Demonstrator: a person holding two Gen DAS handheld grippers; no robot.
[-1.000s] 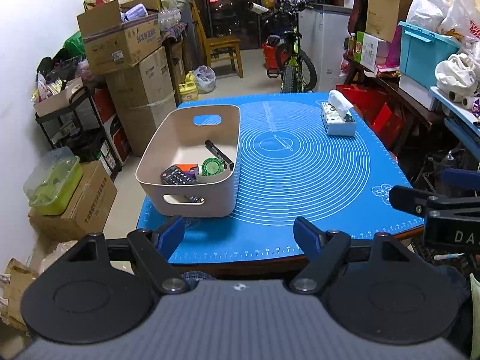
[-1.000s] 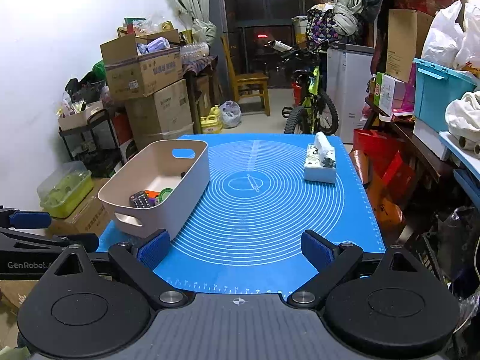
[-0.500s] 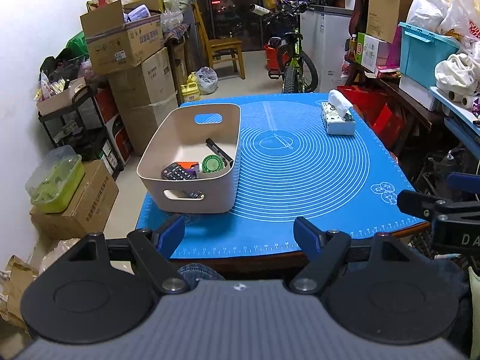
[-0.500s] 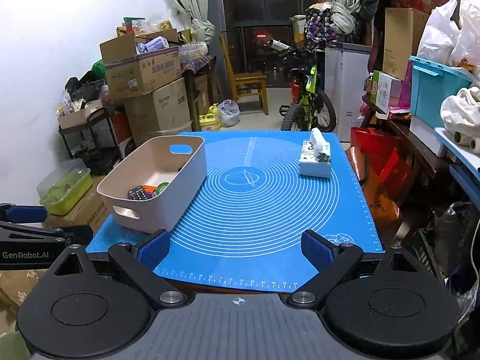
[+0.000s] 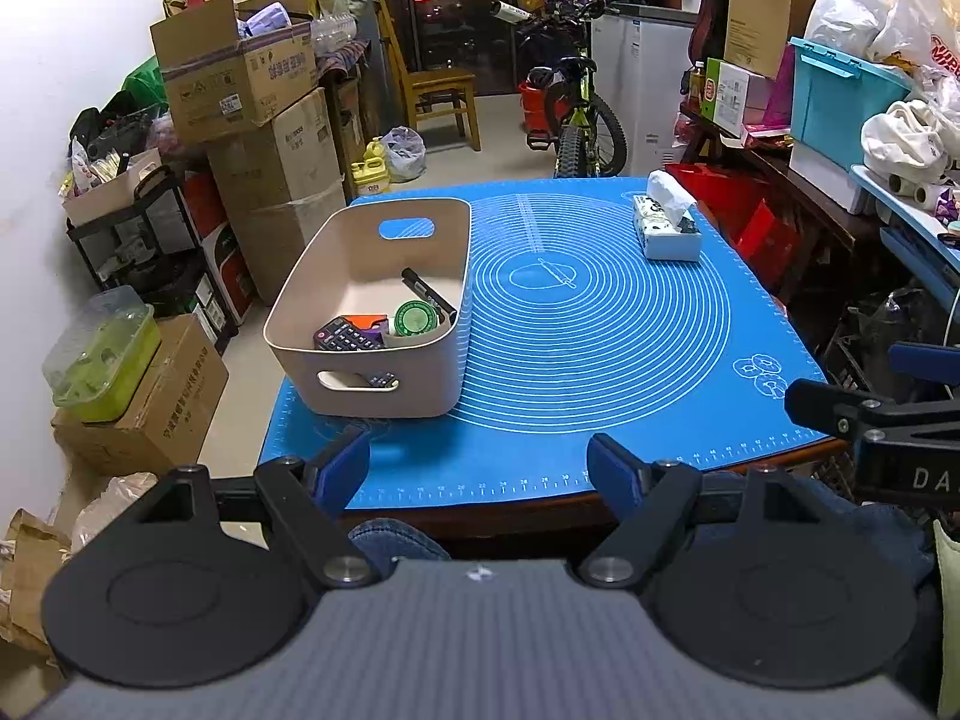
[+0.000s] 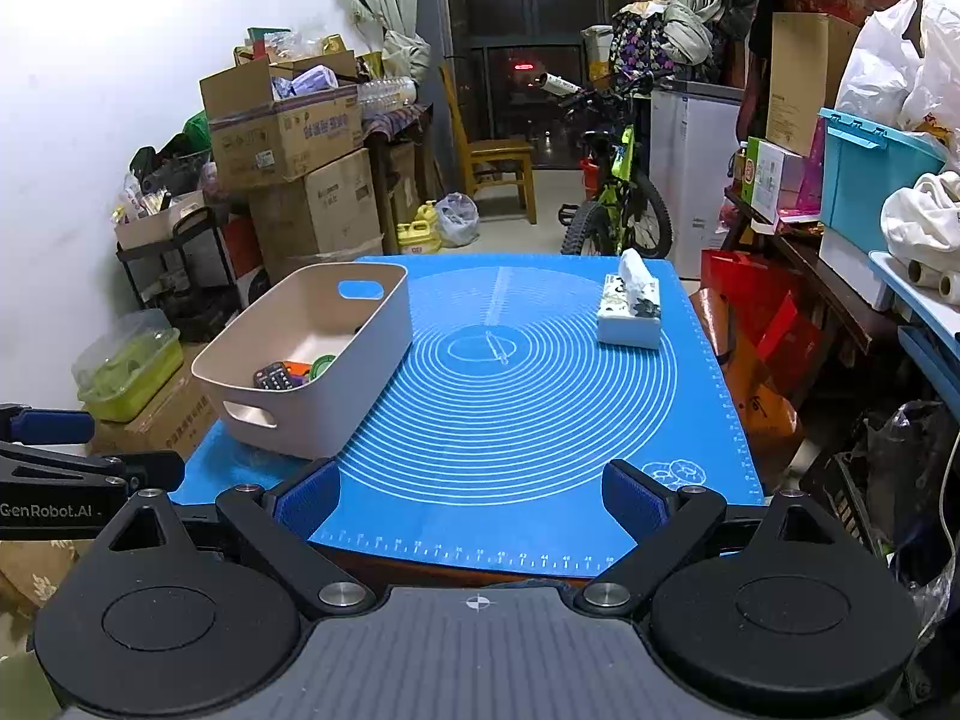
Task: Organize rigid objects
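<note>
Left gripper (image 5: 477,468): fingers spread wide, nothing between them; held off the near edge of the mat, pointing down toward it
Right gripper (image 6: 471,501): fingers spread wide, empty; held off the near edge likewise
Mat (image 5: 600,360): blue, ringed; covers the table; middle bare
Bin (image 5: 300,330): beige, handled; stands at the near left corner of the mat, close to the left edge
Remote (image 5: 348,336): inside the bin, near end
Green round tin (image 5: 414,319): inside the bin, beside the remote
Black pen (image 5: 427,294): inside the bin, leaning toward the right wall
Orange item (image 5: 369,320): inside the bin, partly hidden; kind not clear
Tissue box (image 5: 669,228): far right part of the mat, well apart from the bin
Task standing: judged close to done; all small items in the bin
Risk: bin near the left edge; a nudge from the left fingers could push it off
Left view only: pen, tin face, denim knee under the near edge
Right view only: bin's right wall from outside; pen hidden
</note>
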